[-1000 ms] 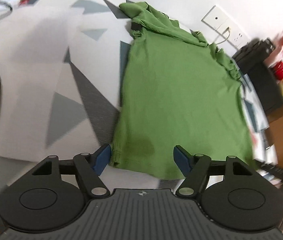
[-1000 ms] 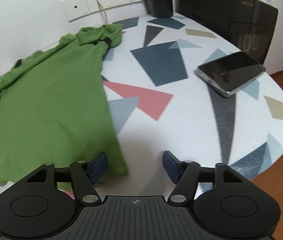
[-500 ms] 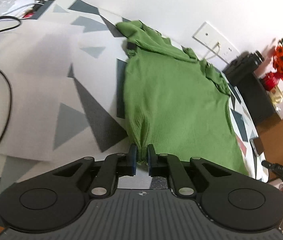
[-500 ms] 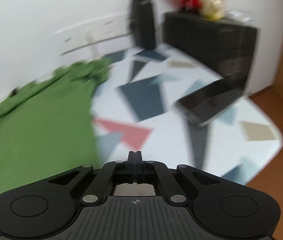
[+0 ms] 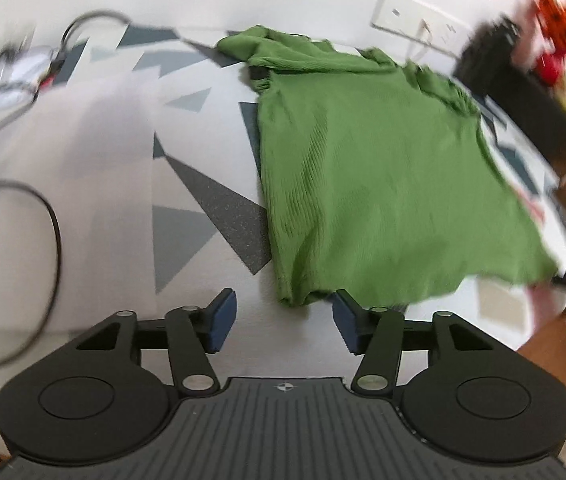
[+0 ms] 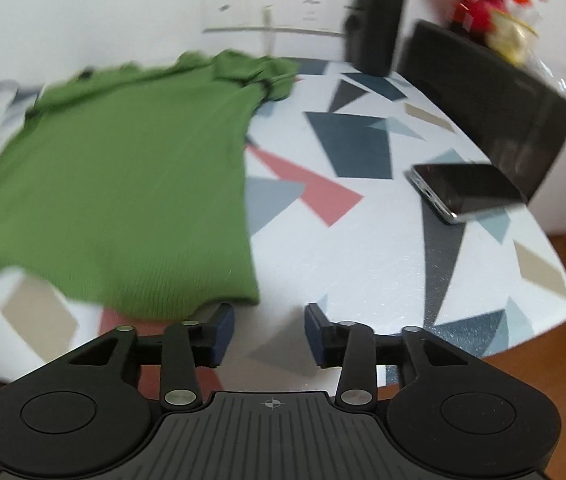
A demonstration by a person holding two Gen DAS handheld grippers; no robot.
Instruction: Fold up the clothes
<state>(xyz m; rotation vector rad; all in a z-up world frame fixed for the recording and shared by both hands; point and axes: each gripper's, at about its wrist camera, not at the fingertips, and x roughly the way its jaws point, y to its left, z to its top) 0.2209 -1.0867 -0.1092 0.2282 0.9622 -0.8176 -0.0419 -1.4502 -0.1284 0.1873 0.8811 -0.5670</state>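
Green shirt (image 5: 379, 184) lies spread flat on your patterned table (image 6: 403, 264), its collar end toward the wall with the socket plate (image 6: 275, 12) and its hem toward you. Your left gripper (image 5: 285, 322) is opening and pinches nothing — the hem's near corner lies just ahead of its blue pads (image 5: 225, 314), between them but not pressed. Your right gripper (image 6: 269, 334) is opening too, with only bare table between its jaws and the shirt's other hem corner just beside its left pad — a phone (image 6: 463, 190) rests well apart, near the table edge.
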